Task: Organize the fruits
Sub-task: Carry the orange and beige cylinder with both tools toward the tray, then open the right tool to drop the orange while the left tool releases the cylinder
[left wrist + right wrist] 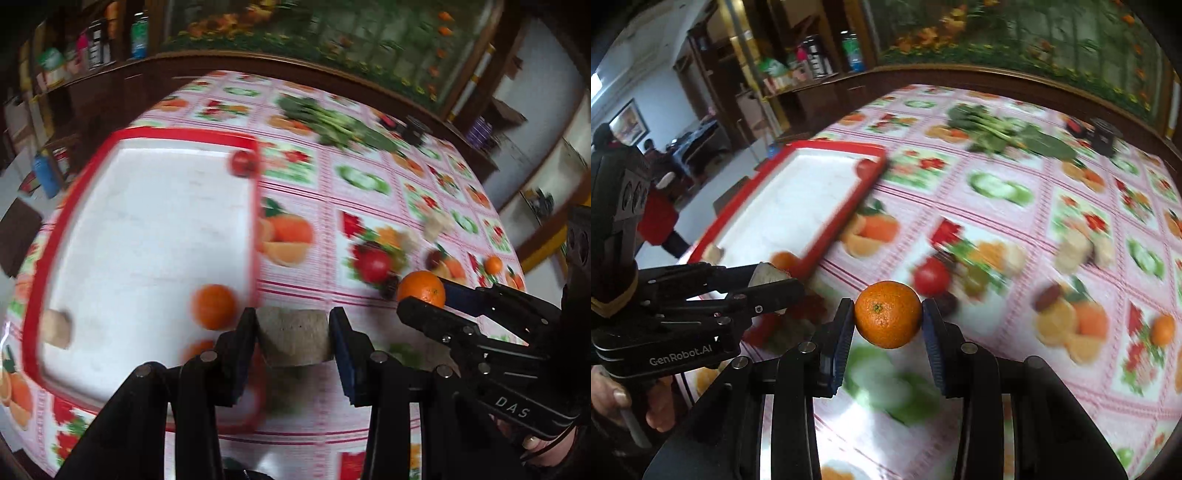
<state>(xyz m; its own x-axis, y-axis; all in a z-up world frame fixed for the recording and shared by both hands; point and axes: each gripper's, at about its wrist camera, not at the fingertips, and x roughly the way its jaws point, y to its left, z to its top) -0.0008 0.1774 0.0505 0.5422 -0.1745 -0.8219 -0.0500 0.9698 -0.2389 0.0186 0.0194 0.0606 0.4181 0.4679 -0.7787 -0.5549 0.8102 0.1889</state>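
My left gripper (292,334) is shut on a beige, rough-skinned fruit (295,338), held above the near right corner of a white tray with a red rim (255,206). The tray holds an orange (214,306), a red fruit (243,162) at its far corner and a beige fruit (57,328) at the near left. My right gripper (888,325) is shut on an orange (888,319), held above the tablecloth to the right of the tray (820,251). It also shows in the left wrist view (421,291).
Loose on the fruit-print tablecloth are a red fruit (931,277), two beige fruits (1075,247), a small orange (1162,329) and a dark red fruit (1047,297). Leafy greens (1001,133) and a dark box (1104,134) lie at the far side. Shelves stand behind.
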